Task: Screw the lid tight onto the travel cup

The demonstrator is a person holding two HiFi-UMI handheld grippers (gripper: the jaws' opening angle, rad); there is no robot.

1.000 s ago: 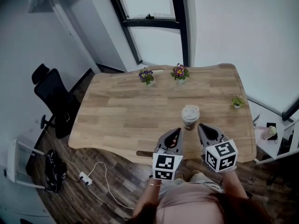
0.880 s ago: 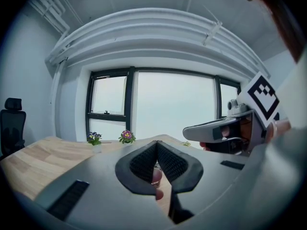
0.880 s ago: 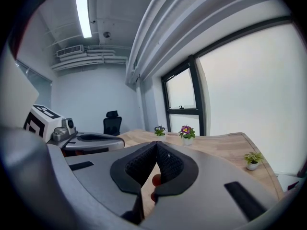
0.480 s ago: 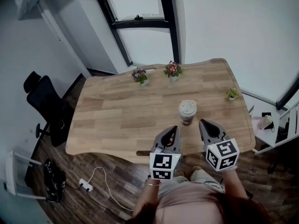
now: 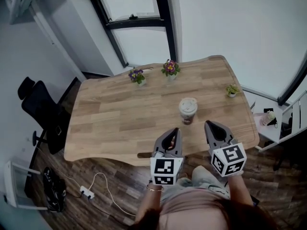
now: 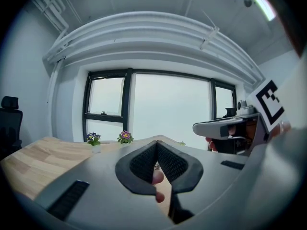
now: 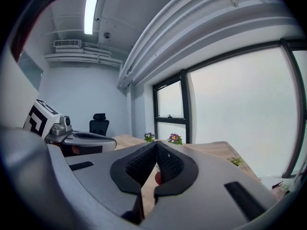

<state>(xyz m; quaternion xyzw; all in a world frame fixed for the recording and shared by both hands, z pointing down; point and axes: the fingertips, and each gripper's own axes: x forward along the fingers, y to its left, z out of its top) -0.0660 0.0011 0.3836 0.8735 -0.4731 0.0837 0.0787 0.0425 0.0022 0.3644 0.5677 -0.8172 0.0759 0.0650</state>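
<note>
Two grippers before a lidded travel cup (image 5: pixel 187 112)
Left gripper (image 5: pixel 175 130) and right gripper (image 5: pixel 207 124) each have jaws pressed together on nothing; the cup stands upright on the bench (image 5: pixel 115 116), lid (image 5: pixel 188 103) on top, just beyond their tips.

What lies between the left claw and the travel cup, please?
Only bare tabletop, as the head view shows, separates the left claw from the travel cup.
</note>
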